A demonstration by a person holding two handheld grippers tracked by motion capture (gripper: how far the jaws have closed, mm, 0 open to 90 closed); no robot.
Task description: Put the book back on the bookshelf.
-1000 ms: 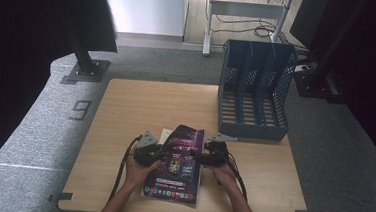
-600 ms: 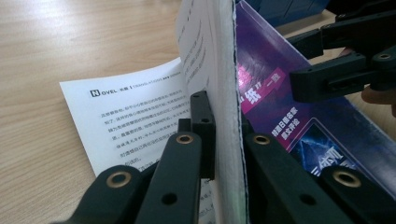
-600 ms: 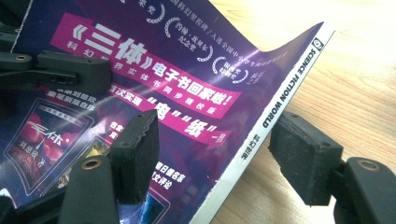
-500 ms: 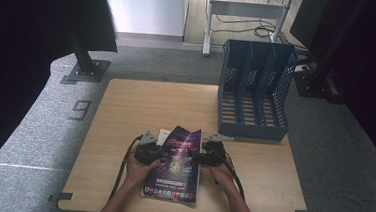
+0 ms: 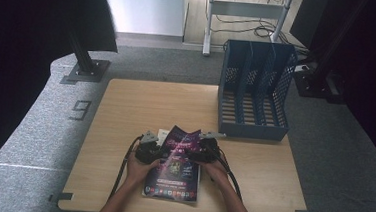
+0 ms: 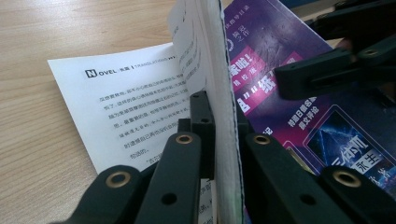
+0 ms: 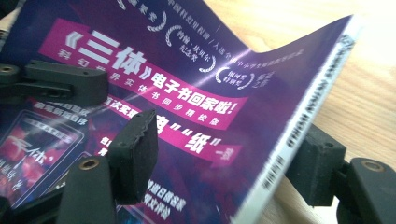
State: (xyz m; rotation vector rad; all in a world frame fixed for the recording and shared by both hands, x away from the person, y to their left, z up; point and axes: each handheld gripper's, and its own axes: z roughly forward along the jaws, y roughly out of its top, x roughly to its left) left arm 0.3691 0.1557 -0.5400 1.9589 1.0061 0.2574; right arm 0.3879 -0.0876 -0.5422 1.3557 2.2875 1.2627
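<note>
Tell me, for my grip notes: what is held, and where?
Left hand-held gripper pinches the purple paperback magazine by its lifted page edge.

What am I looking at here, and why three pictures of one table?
A person sits at a wooden table, each hand working hand-held tongs with two black jaws. One picture comes from a camera above; the other two from cameras riding on the tongs. On the table lie a purple magazine and a blue file rack standing farther back. The left tongs are shut on the magazine's cover edge, lifting it off a printed white page. The right tongs straddle the spine edge, one jaw above the cover, one below.
</note>
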